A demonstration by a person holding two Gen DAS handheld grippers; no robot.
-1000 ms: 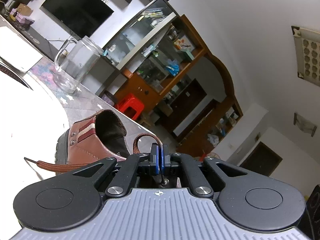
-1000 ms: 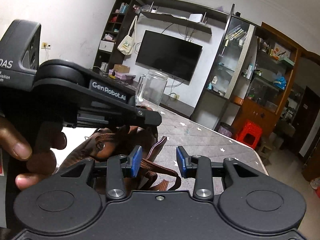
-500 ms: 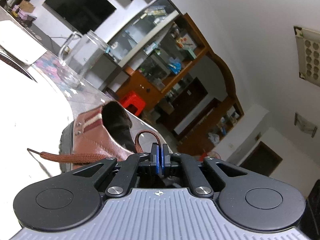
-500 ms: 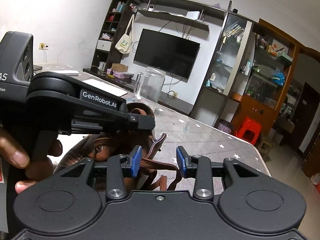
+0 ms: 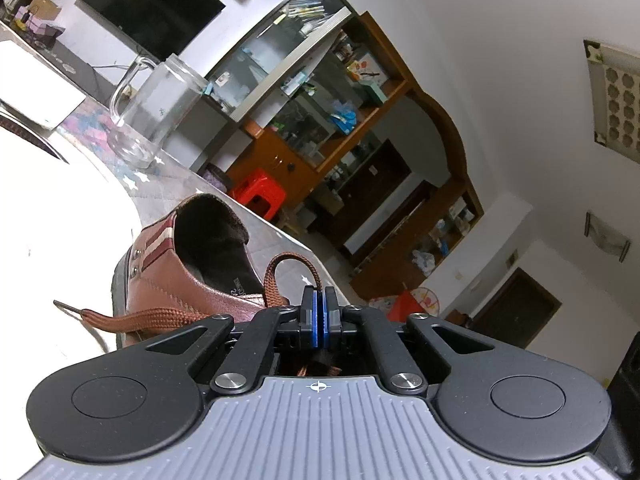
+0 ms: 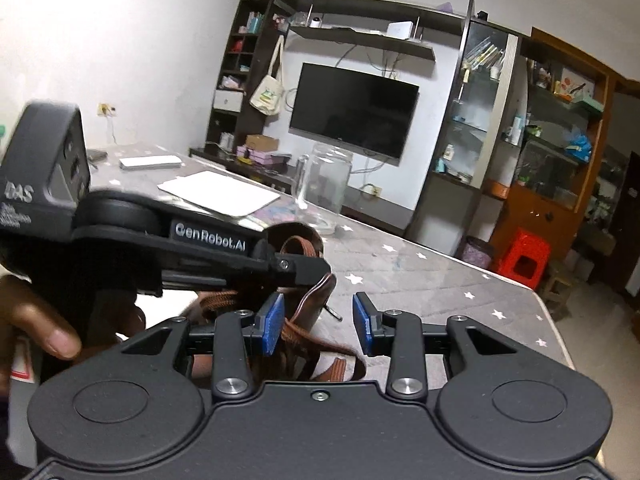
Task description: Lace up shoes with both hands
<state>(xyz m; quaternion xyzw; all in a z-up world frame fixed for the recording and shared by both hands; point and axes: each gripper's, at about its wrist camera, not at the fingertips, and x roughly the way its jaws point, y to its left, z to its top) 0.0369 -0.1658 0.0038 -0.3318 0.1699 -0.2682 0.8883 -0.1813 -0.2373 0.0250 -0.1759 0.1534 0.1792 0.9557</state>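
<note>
Two grippers work over one brown leather shoe (image 5: 172,280) that lies on a grey star-printed tabletop (image 6: 420,276). In the left wrist view, at nine o'clock from the closed blue pads, the shoe's dark opening faces up, with a flat brown woven lace (image 5: 148,316) trailing out toward the white glare at eight o'clock. A loop of that lace arches up from the shoe and runs down into the left gripper (image 5: 319,316), whose jaws are pressed together on it. At eleven o'clock a clear glass mug with a handle (image 5: 156,116) stands upright, well apart from the shoe.

In the right wrist view, a hand (image 6: 36,320) at nine o'clock grasps the left gripper's black body, which reaches across above the shoe. At the centre, the right gripper (image 6: 318,326) has its blue pads (image 6: 272,322) standing apart; lace strands pass between them, beside the left pad, and whether they touch it cannot be told. At one o'clock, a red plastic stool (image 6: 524,258) sits beyond the table edge.
</note>
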